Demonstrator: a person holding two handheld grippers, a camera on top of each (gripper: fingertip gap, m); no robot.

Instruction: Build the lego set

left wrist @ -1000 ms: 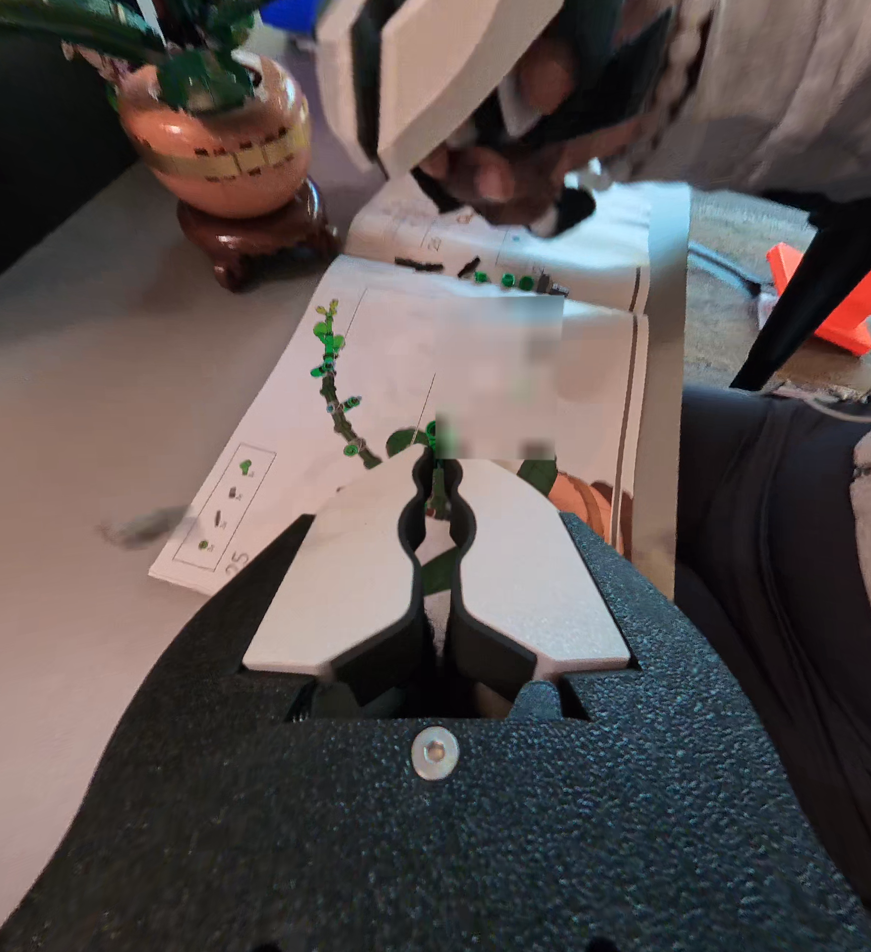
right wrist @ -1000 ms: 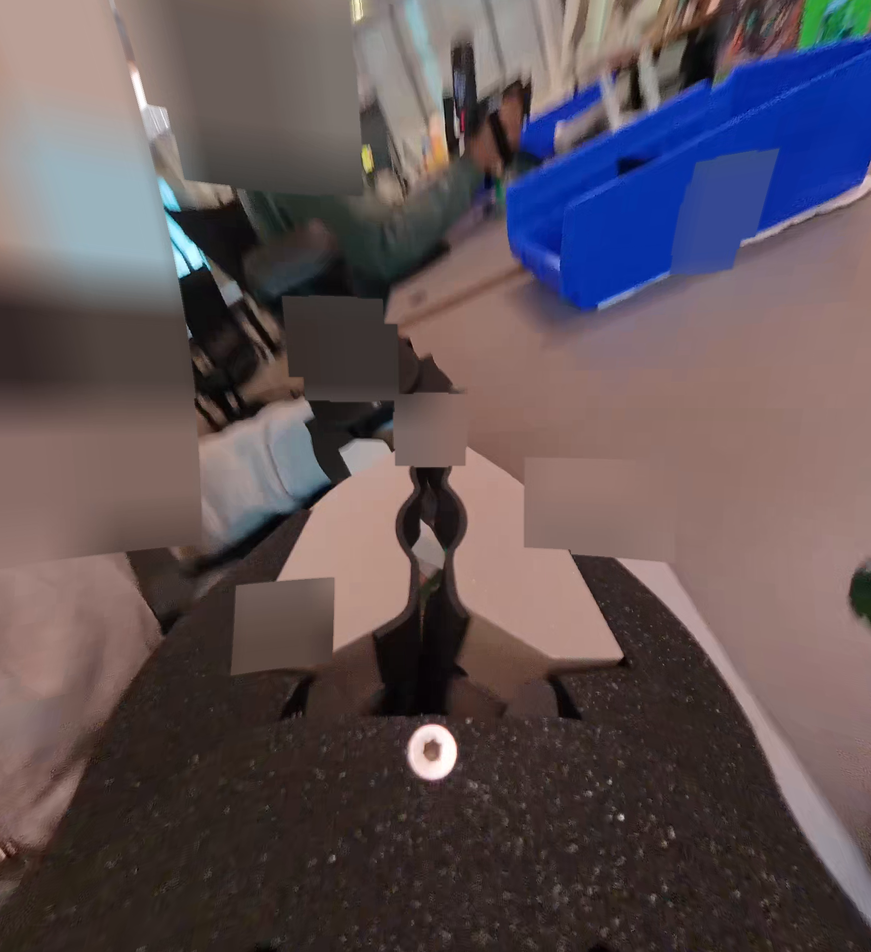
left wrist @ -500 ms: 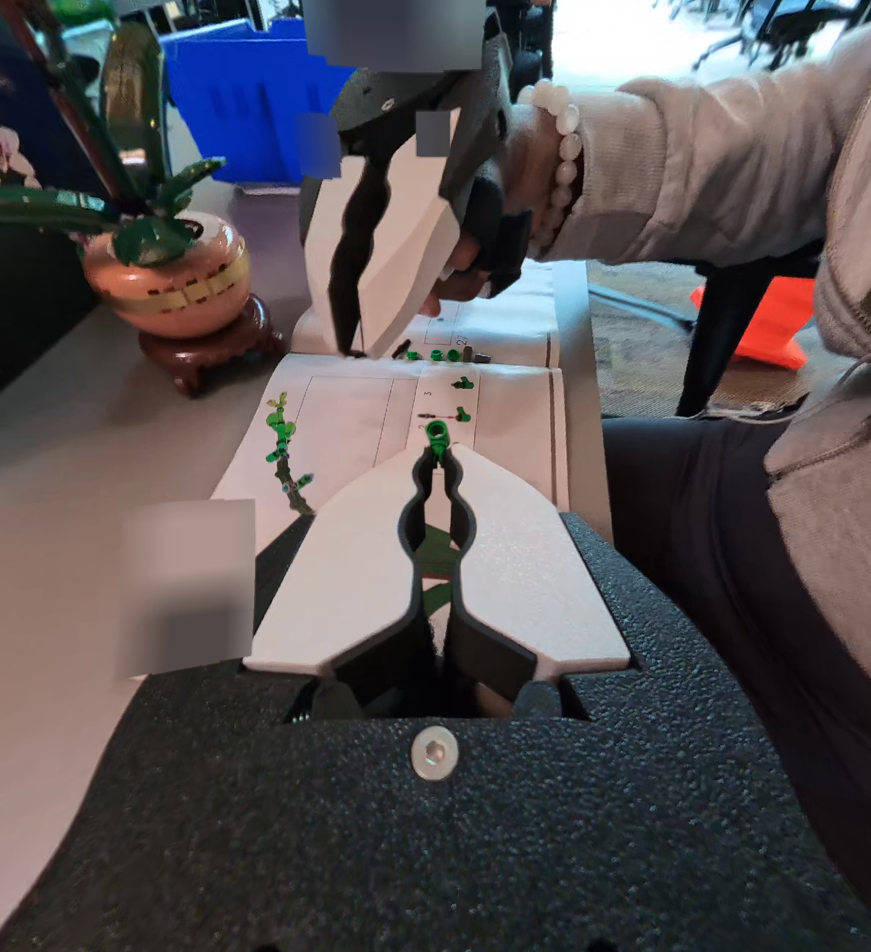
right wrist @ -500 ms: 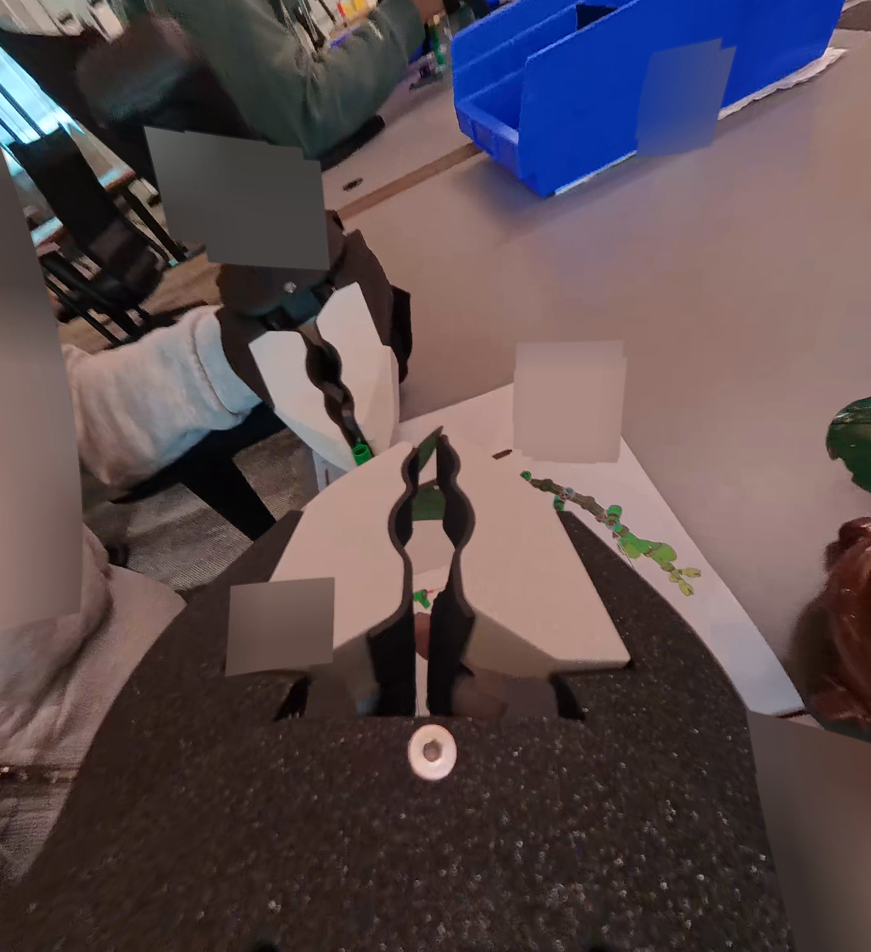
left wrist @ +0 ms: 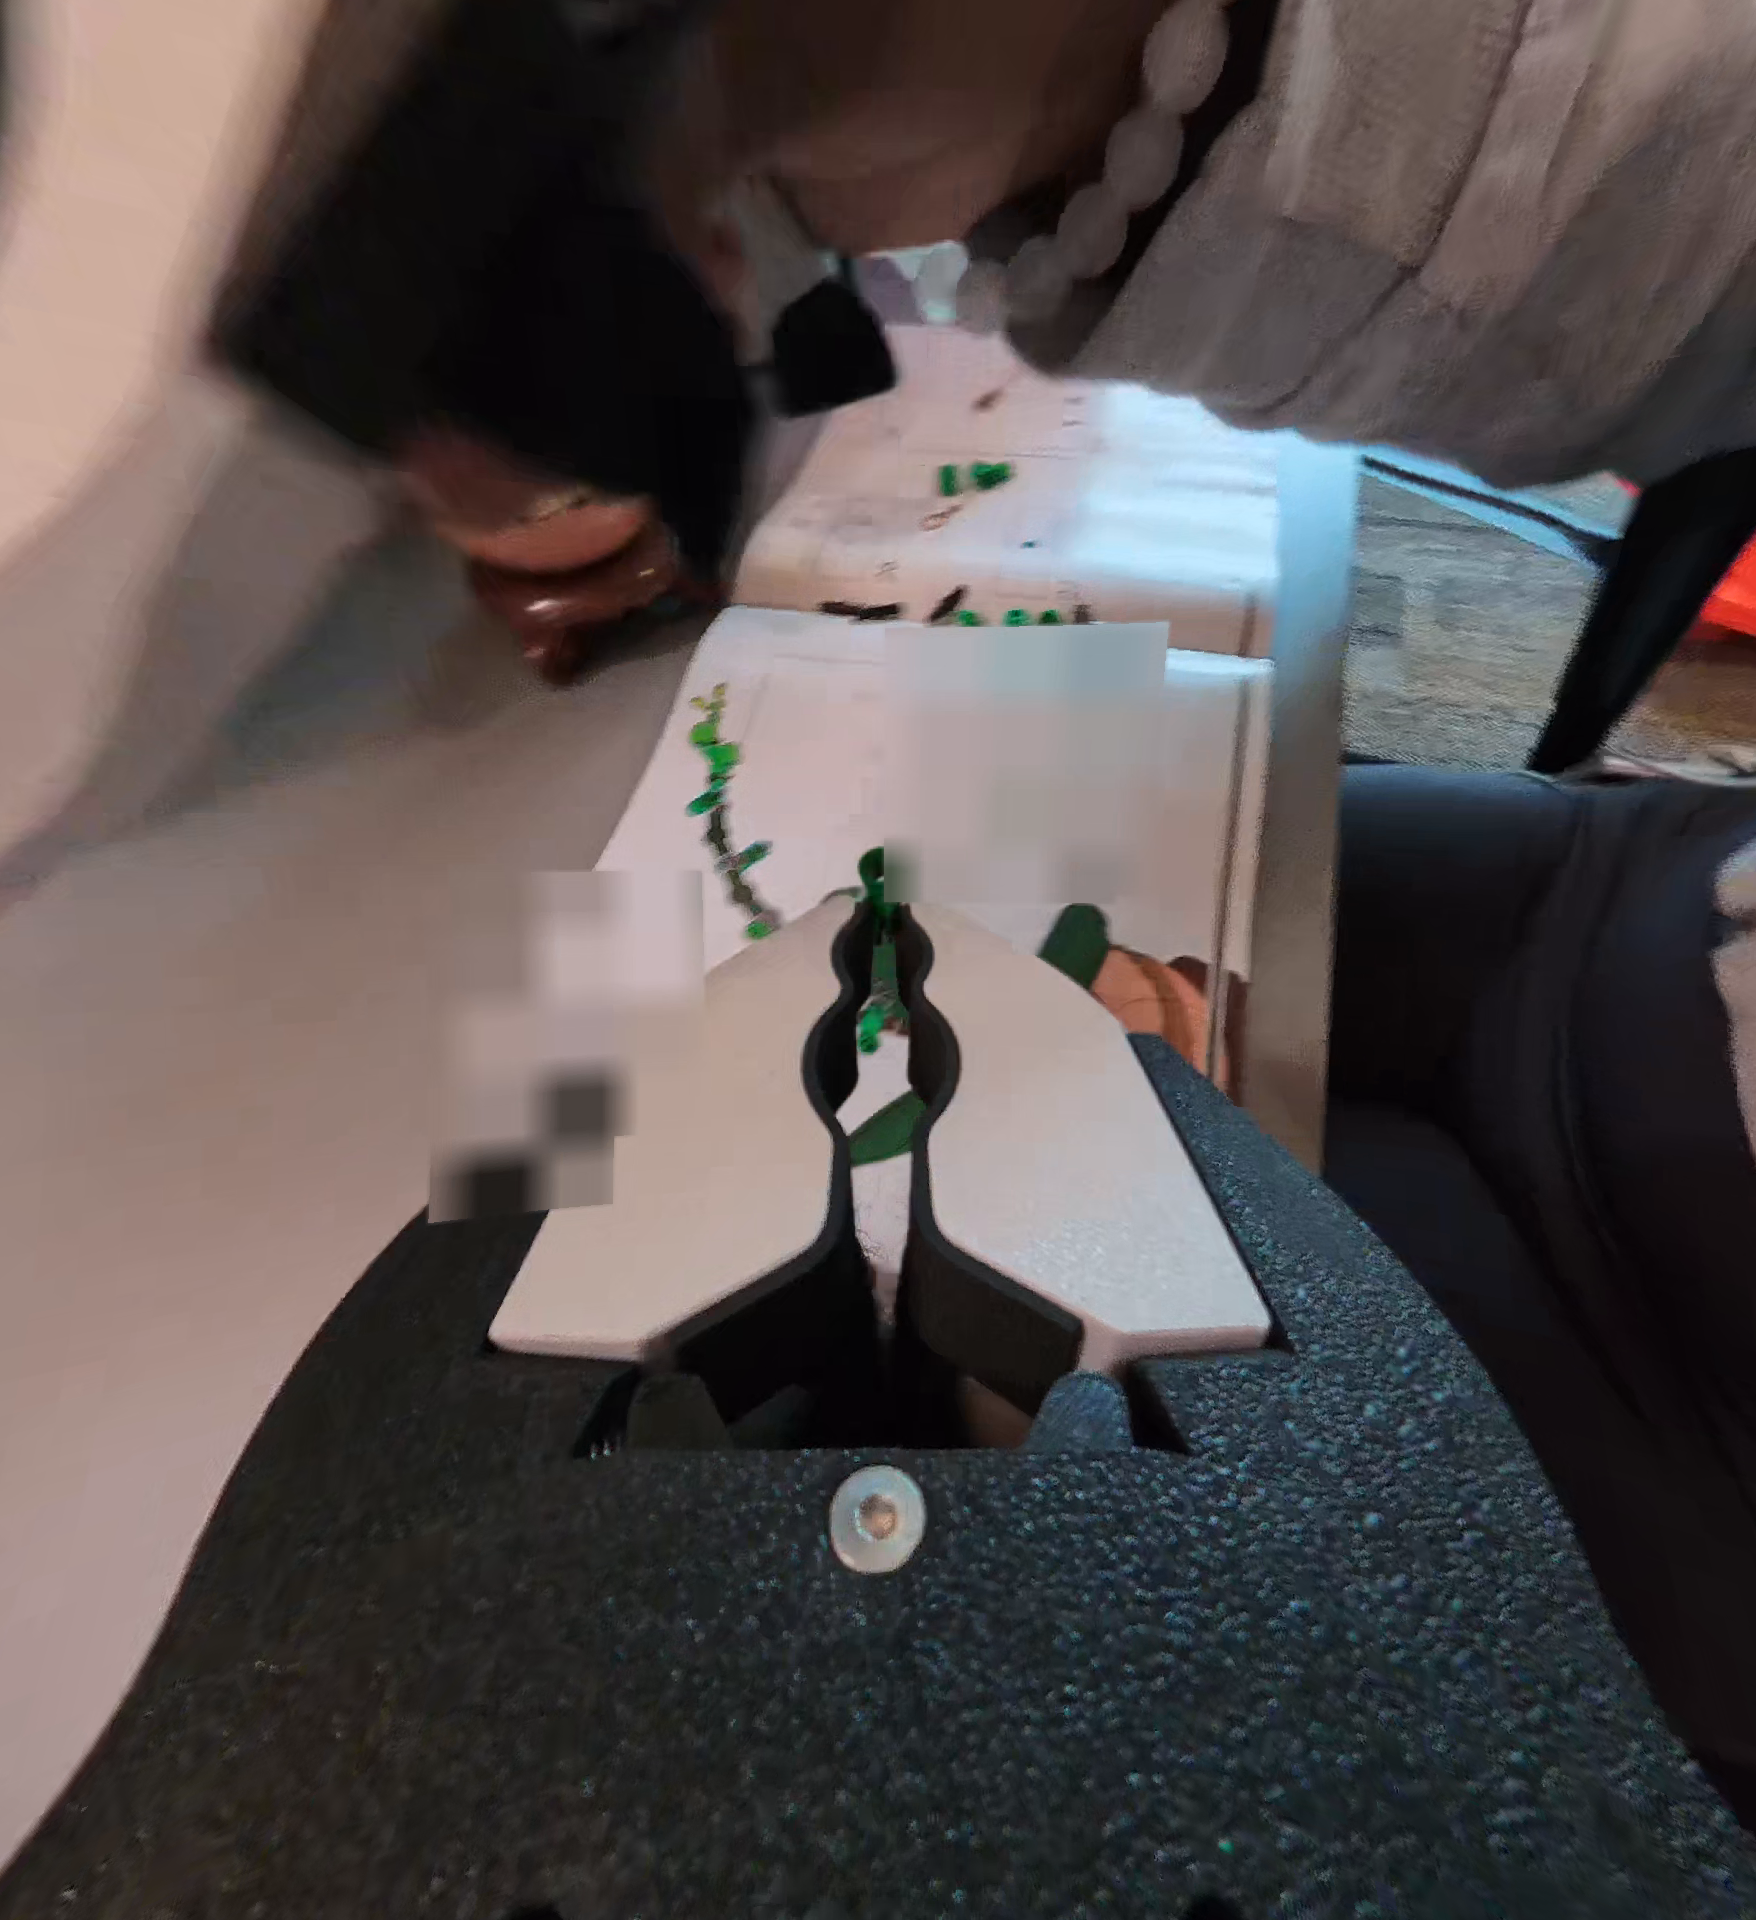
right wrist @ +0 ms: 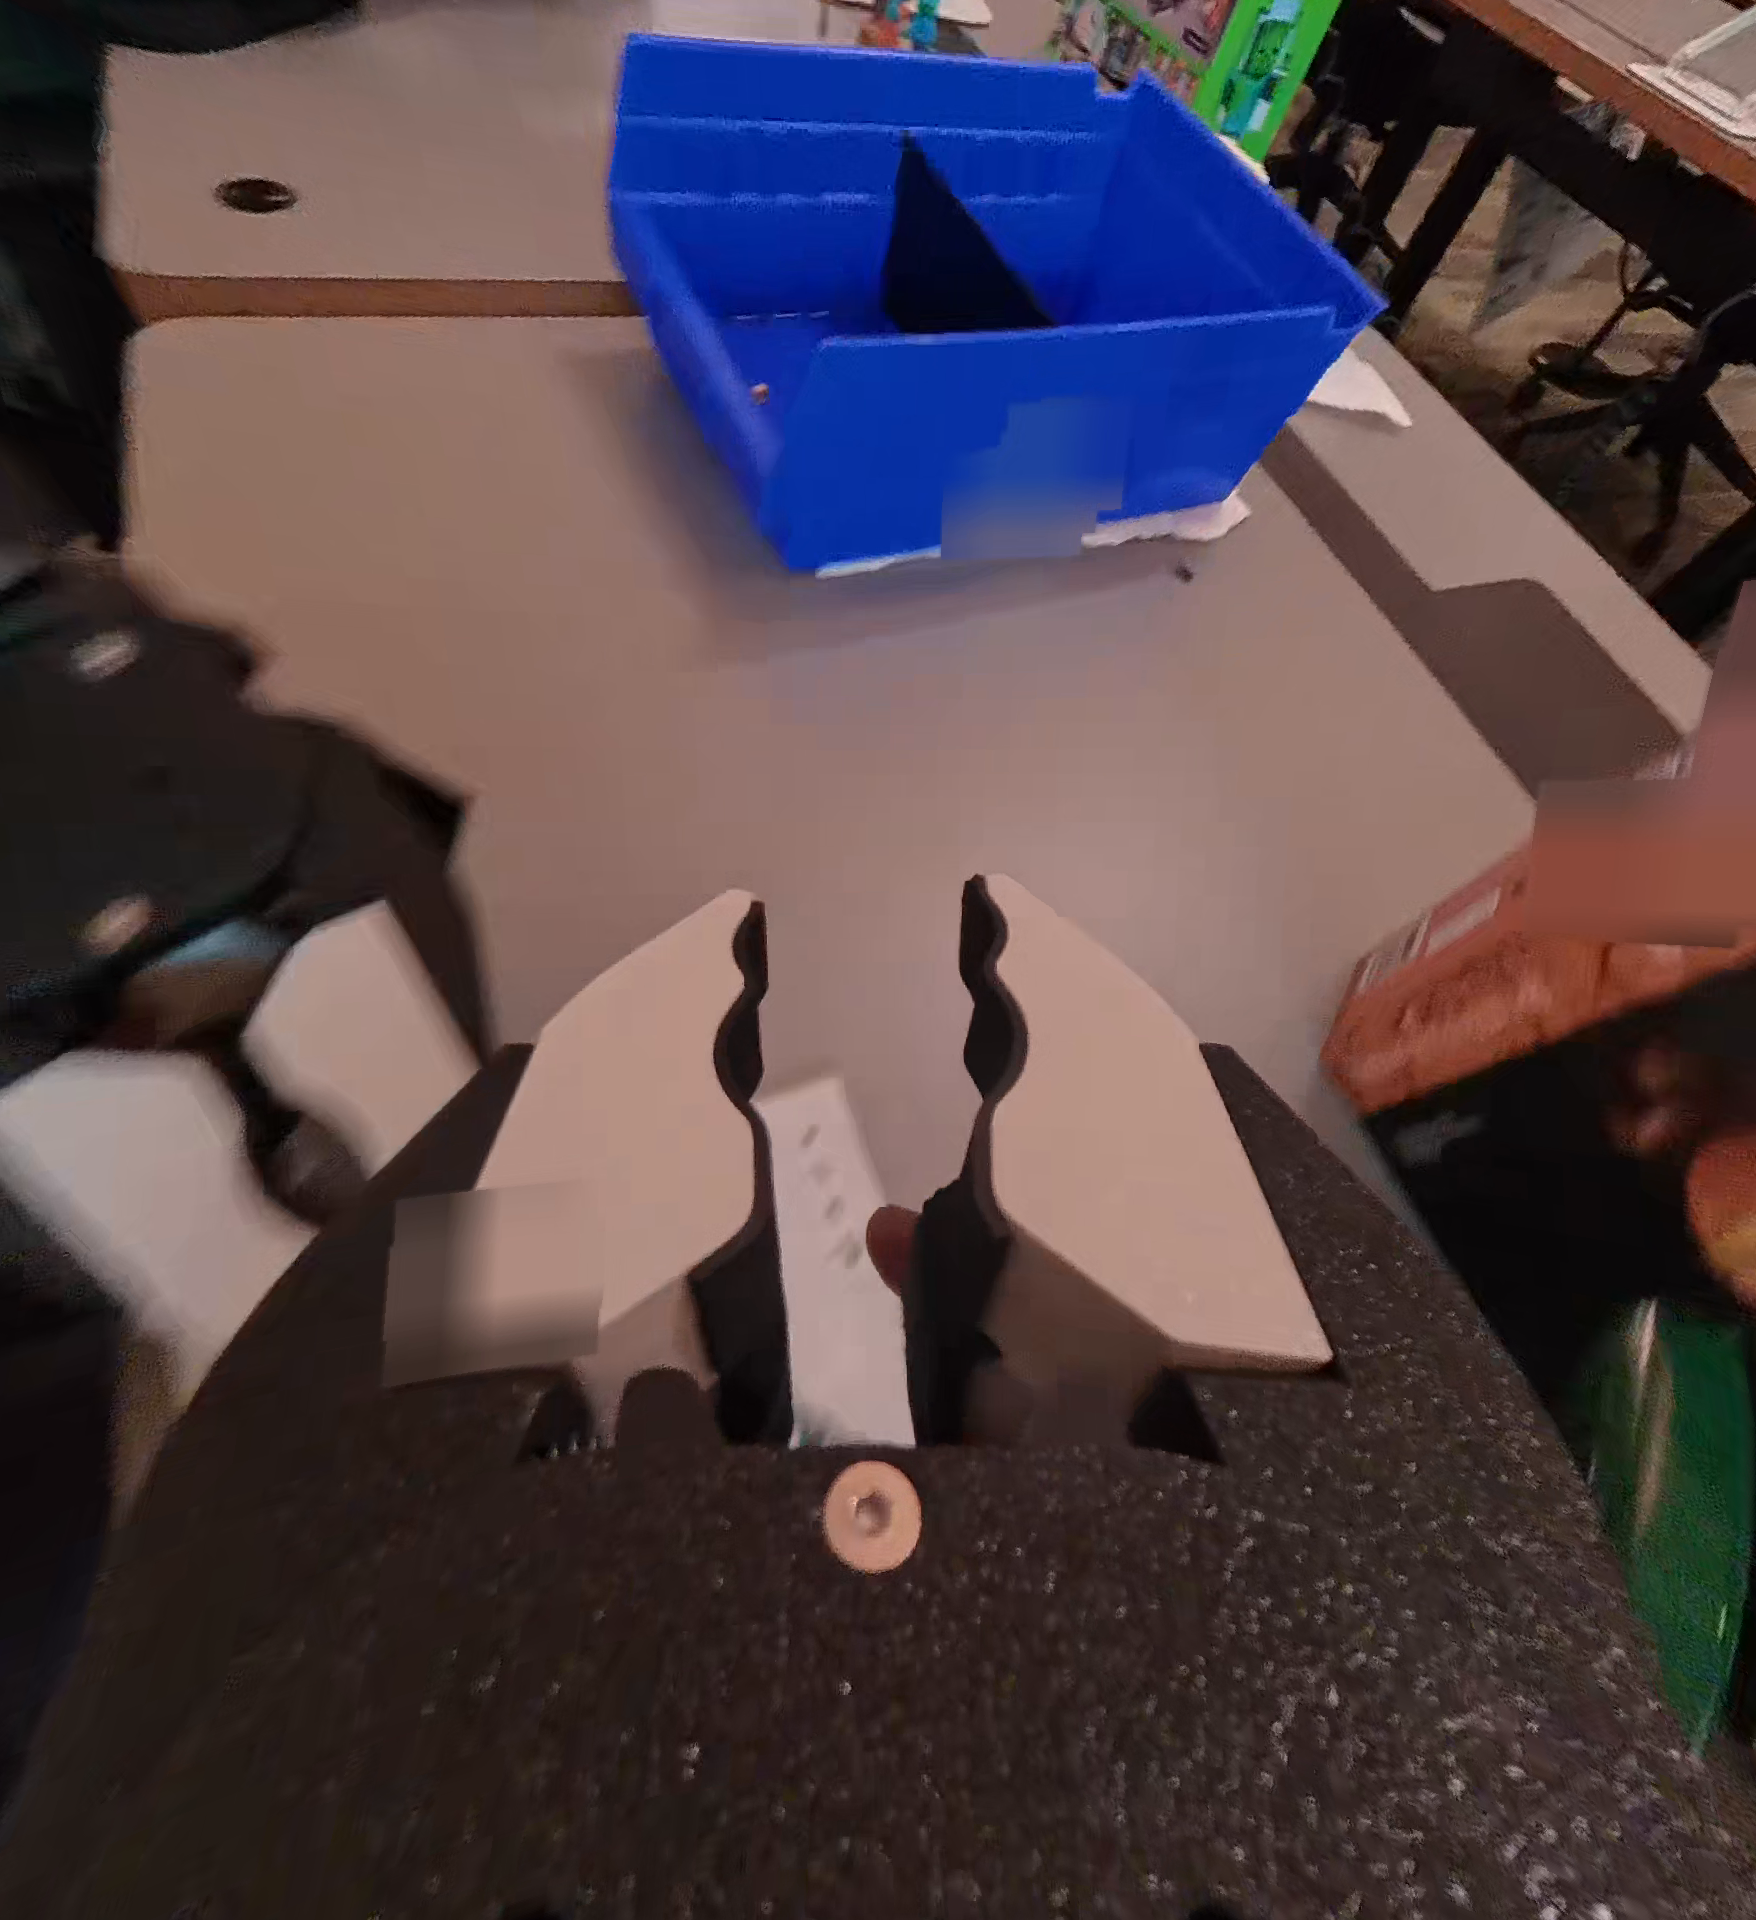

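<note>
Since a moment ago, the right tool (right wrist: 863,914) has swung up from the booklet (left wrist: 801,790) and spread wide, bare, over grey tabletop (right wrist: 645,675) facing a blue bin (right wrist: 957,343). Left tool (left wrist: 879,914) stays pinched on a small green piece (left wrist: 872,883) above the booklet.

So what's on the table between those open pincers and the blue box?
Nothing: in the right wrist view, bare grey table runs from the open right gripper to the blue bin.
</note>
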